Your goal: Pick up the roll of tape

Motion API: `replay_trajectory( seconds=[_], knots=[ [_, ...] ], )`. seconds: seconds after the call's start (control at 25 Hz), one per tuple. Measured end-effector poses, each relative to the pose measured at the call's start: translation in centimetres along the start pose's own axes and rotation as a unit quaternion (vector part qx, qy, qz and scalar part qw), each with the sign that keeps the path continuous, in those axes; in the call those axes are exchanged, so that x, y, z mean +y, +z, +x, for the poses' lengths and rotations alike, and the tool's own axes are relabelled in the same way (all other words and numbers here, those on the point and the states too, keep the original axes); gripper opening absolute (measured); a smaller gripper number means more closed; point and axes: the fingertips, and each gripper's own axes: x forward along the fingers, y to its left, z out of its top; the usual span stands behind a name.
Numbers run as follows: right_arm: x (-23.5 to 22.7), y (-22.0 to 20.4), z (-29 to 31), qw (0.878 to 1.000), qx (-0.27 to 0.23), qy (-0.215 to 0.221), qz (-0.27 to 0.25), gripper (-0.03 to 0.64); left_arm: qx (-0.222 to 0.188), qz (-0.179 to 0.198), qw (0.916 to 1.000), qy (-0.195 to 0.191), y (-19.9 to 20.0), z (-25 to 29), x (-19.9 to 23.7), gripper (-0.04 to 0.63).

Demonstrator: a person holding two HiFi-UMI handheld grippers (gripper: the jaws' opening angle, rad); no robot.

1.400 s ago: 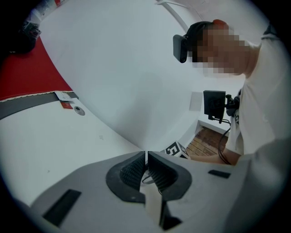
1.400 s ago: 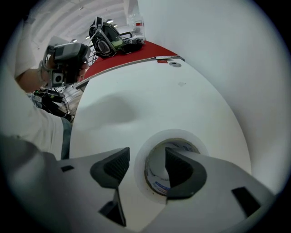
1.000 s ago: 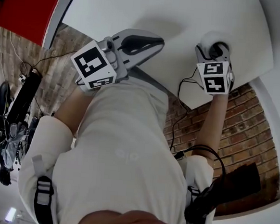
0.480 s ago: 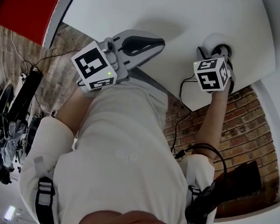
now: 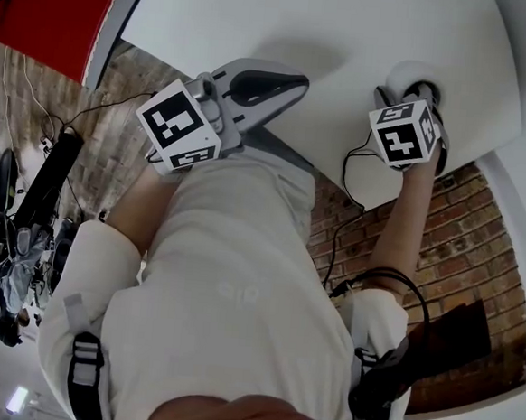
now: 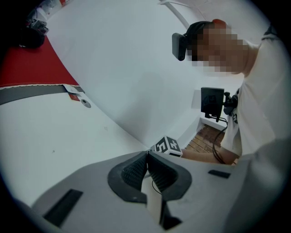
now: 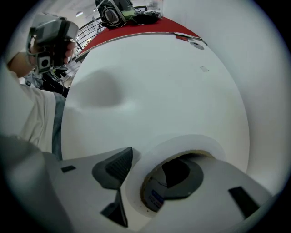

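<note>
The roll of tape (image 7: pixel 190 141), white with a brown cardboard core, lies flat on the white table (image 5: pixel 350 21) near its front edge; in the head view the roll (image 5: pixel 401 73) peeks out beyond the marker cube (image 5: pixel 403 134). My right gripper (image 7: pixel 148 172) points straight down over it, one jaw outside the roll's wall and the other inside the core. Its jaws are closing with the wall between them, and the pads do not clearly press. My left gripper (image 5: pixel 296 78) hovers level over the table's edge, shut and empty, its pads (image 6: pixel 136 169) meeting.
The table's curved front edge (image 5: pixel 355 198) runs just below both grippers. A black cable (image 5: pixel 346 166) hangs under the right one. Brick floor (image 5: pixel 477 258) lies below, a red floor area (image 5: pixel 52 7) at far left, and dark equipment (image 5: pixel 38 187) beside it.
The right gripper has rolled and tipped over the roll, its marker cube shifting slightly up and right. The left gripper has stayed put.
</note>
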Motion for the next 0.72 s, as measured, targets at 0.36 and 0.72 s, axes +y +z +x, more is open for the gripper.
replay_trajectory(
  seconds=[0.36, 0.72],
  knots=[
    [0.73, 0.08, 0.03, 1.0, 0.008, 0.003, -0.024, 0.175, 0.0, 0.004, 1.0, 0.005, -0.21, -0.37, 0.01, 0.008],
    [0.92, 0.02, -0.24, 1.0, -0.002, 0.001, -0.023, 0.167, -0.001, 0.004, 0.9999, 0.015, -0.37, -0.83, 0.24, 0.008]
  ],
)
